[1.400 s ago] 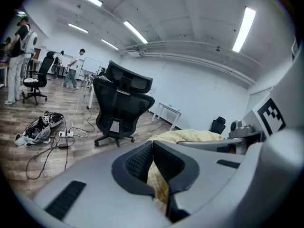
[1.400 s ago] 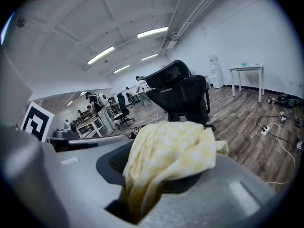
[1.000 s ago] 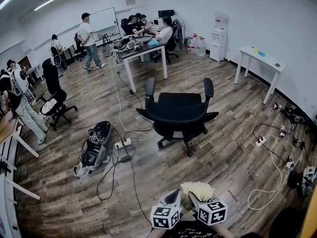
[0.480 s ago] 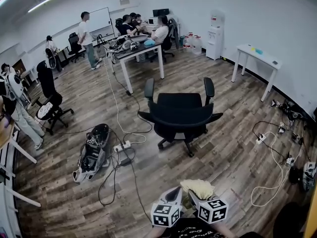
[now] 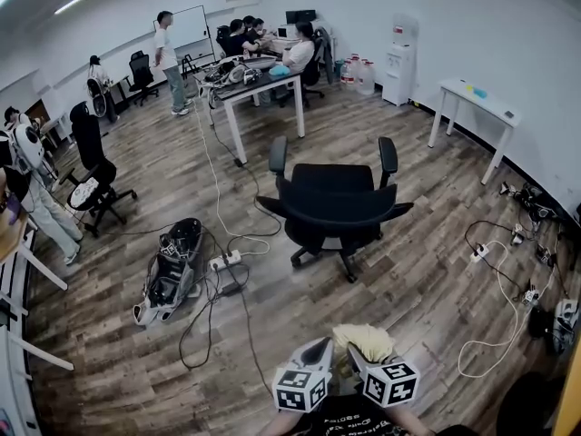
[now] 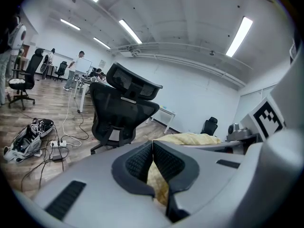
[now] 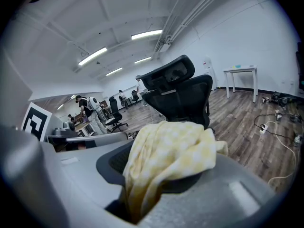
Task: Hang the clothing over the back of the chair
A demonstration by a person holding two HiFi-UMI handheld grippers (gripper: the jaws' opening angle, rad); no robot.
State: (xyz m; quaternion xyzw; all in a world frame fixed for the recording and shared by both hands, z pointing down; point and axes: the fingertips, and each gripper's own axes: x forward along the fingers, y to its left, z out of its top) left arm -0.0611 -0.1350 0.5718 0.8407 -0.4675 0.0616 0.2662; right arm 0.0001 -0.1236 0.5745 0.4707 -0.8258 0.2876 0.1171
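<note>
- not much has changed in the last sec: the left gripper [image 5: 320, 352] and right gripper [image 5: 356, 357] sit low and close together as before, both pinching the soft pale yellow checked cloth [image 7: 166, 151].
- the black mesh office chair w/ wheels [image 5: 334, 205] is still well apart, so the hanging isn't begun; walking up to it comes next, i think.
- no words to read, only black-and-white square markers [image 5: 300, 391] on the grippers.

The pale yellow cloth garment [image 5: 363, 340] carries a faint white check. The mesh-backed swivel chair [image 5: 334, 209] is black, standing on brown wood-grain floor planks [image 5: 427, 280].
</note>
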